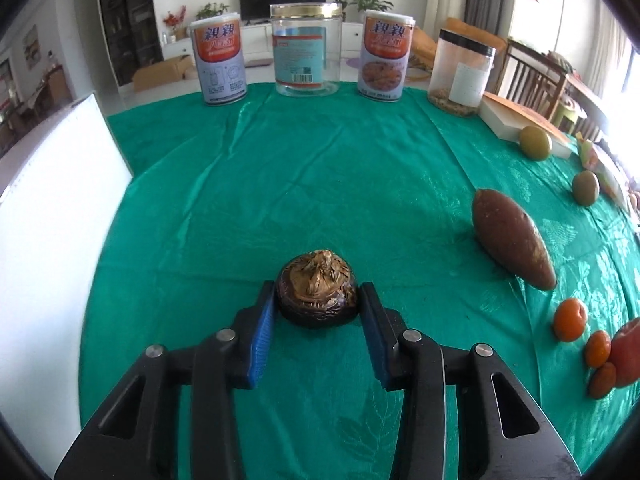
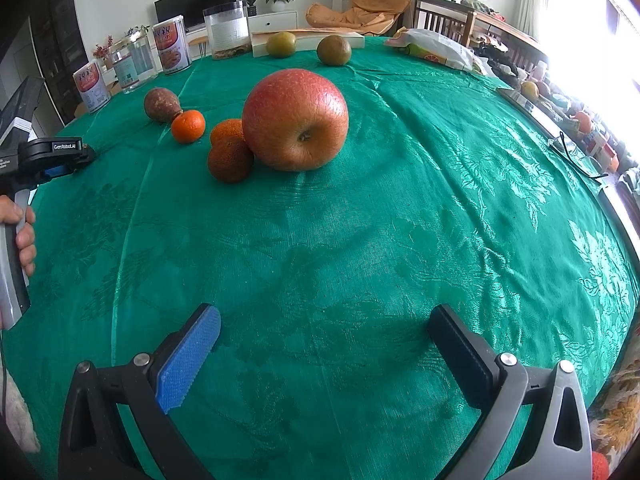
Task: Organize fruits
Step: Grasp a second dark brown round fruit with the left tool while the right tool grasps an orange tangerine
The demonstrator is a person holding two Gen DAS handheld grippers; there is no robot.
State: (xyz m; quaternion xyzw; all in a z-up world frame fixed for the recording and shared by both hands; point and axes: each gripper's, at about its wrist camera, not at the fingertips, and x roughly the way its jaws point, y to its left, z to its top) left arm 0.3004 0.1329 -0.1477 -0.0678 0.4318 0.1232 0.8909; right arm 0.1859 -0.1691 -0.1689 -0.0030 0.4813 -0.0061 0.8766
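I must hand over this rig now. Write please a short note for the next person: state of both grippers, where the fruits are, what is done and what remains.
Left gripper: jaws around the dark round fruit with the papery brown top on the green cloth; left pad touches, right pad looks just clear, so no grip yet.
Right gripper: open, empty, above bare cloth.
Fruits: big red apple touching two of the three small oranges; brown oblong fruit behind them; two green fruits at the far edge.
Done: nothing visibly sorted.
Left: all of the sorting.
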